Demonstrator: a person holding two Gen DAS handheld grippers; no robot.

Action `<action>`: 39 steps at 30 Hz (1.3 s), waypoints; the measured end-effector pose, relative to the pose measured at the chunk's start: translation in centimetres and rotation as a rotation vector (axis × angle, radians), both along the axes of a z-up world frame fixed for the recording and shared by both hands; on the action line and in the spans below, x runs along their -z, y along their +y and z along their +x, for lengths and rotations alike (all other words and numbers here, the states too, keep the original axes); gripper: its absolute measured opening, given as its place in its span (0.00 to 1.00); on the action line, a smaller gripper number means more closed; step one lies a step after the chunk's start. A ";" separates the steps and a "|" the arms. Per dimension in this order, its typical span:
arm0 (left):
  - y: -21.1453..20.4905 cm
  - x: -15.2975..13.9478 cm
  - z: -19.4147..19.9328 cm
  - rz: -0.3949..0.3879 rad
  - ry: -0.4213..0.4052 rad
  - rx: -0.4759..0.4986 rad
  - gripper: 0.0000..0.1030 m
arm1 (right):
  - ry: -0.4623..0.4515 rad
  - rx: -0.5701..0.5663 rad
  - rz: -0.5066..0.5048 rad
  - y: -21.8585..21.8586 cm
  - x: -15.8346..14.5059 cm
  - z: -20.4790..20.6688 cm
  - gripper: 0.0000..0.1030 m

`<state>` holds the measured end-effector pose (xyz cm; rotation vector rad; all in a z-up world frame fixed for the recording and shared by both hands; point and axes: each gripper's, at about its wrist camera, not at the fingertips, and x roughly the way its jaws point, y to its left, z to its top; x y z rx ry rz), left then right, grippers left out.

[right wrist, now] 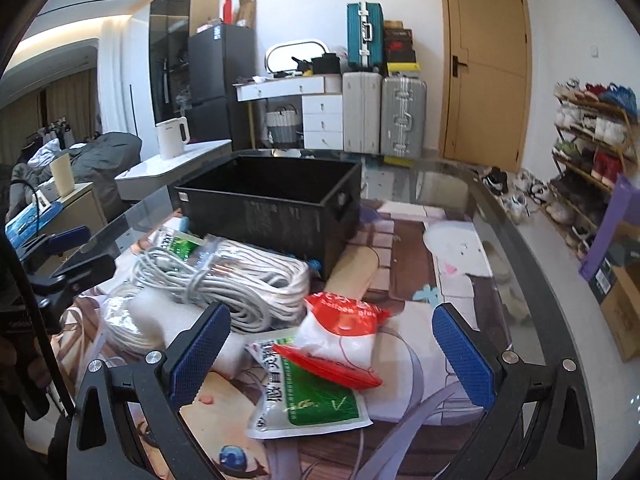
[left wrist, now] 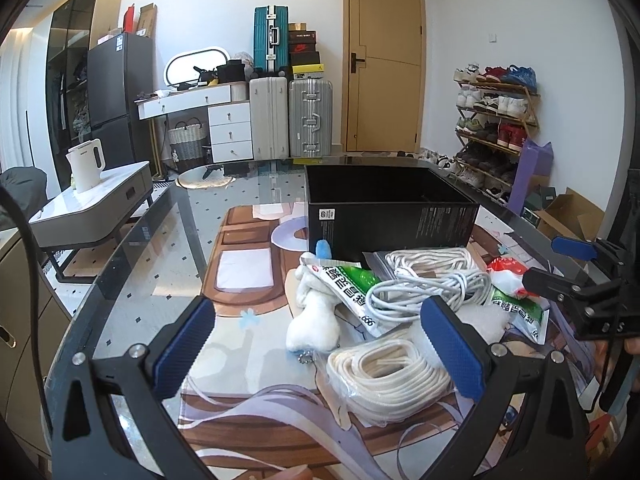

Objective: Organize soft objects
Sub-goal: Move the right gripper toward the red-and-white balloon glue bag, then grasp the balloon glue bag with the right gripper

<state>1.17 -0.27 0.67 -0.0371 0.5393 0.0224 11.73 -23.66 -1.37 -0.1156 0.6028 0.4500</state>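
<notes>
Both tongs stand with jaws spread wide and empty above a glass table (left wrist: pixel 132 240) strewn with soft goods. The left gripper (left wrist: pixel 316 344) frames a white plush toy (left wrist: pixel 316 320) at its 12 o'clock and a bagged coil of cream rope (left wrist: pixel 384 376) at 2 o'clock, its long axis running toward 1 o'clock. The right gripper (right wrist: pixel 328 352) brackets a red-and-white plastic pouch (right wrist: pixel 340 332) lying on a green-and-white sachet (right wrist: pixel 312 392), with a bundled white cable (right wrist: pixel 240 284) at 10 o'clock. The open black cardboard box (right wrist: pixel 272 208) waits beyond — the likely destination. The pouch sits squarely between the right fingers, making it the nearer pick.
</notes>
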 end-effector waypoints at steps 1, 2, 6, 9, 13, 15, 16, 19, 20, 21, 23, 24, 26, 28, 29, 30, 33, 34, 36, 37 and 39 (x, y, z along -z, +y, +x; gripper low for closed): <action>0.0 0.1 0.0 0.000 0.003 0.002 1.00 | 0.016 0.008 -0.003 0.0 0.2 0.3 1.00; 0.0 0.2 0.1 0.001 0.006 0.002 1.00 | 0.028 0.011 -0.002 -0.1 0.3 0.5 1.00; -0.2 0.6 0.2 0.001 0.019 0.007 1.00 | 0.054 0.029 -0.014 -0.1 0.6 1.1 1.00; -0.4 0.9 0.4 0.001 0.031 0.017 1.00 | 0.072 0.031 -0.022 0.0 0.8 1.3 1.00; -0.6 1.4 0.4 0.013 0.049 0.036 1.00 | 0.099 0.032 -0.033 0.2 1.0 1.7 0.99; -0.6 1.4 0.4 0.011 0.056 0.046 1.00 | 0.117 0.031 -0.036 0.2 1.1 2.0 0.99; -0.6 1.4 0.3 0.007 0.053 0.047 1.00 | 0.123 0.034 -0.038 0.2 1.2 2.1 0.98; -0.6 1.4 0.4 0.004 0.054 0.051 1.00 | 0.145 0.046 -0.035 0.2 1.4 2.6 0.94; -0.6 1.5 0.4 0.004 0.058 0.053 1.00 | 0.161 0.048 -0.033 0.2 1.6 2.8 0.90; -0.6 1.5 0.4 0.004 0.062 0.055 1.00 | 0.167 0.047 -0.030 0.2 1.6 2.9 0.86; -0.6 1.6 0.4 0.004 0.067 0.058 1.00 | 0.187 0.048 -0.032 0.2 1.9 3.3 0.84; -0.6 1.6 0.4 0.003 0.070 0.061 1.00 | 0.195 0.045 -0.031 0.3 2.0 3.5 0.84; -0.7 1.7 0.5 0.005 0.077 0.068 1.00 | 0.207 0.038 -0.034 0.5 2.2 3.7 0.81; -0.7 1.7 0.3 0.005 0.076 0.073 1.00 | 0.218 0.030 -0.037 0.6 2.4 3.9 0.79; -0.8 1.7 0.3 0.003 0.079 0.078 1.00 | 0.226 0.028 -0.041 0.7 2.5 4.0 0.78; -0.8 1.7 0.3 0.000 0.082 0.082 1.00 | 0.232 0.025 -0.041 0.7 2.6 4.1 0.74; -0.9 1.8 0.3 0.001 0.091 0.092 1.00 | 0.241 0.013 -0.035 0.7 2.8 4.2 0.62; -1.0 1.8 0.2 0.002 0.090 0.093 1.00 | 0.241 0.010 -0.034 0.7 2.8 4.1 0.57; -0.9 1.7 0.1 -0.001 0.095 0.100 1.00 | 0.234 0.007 -0.035 0.7 2.8 3.9 0.54; -0.9 1.7 0.1 -0.002 0.098 0.103 1.00 | 0.226 0.005 -0.036 0.8 2.7 3.8 0.52; -0.9 1.7 0.1 -0.002 0.103 0.107 1.00 | 0.213 0.003 -0.032 0.8 2.5 3.4 0.52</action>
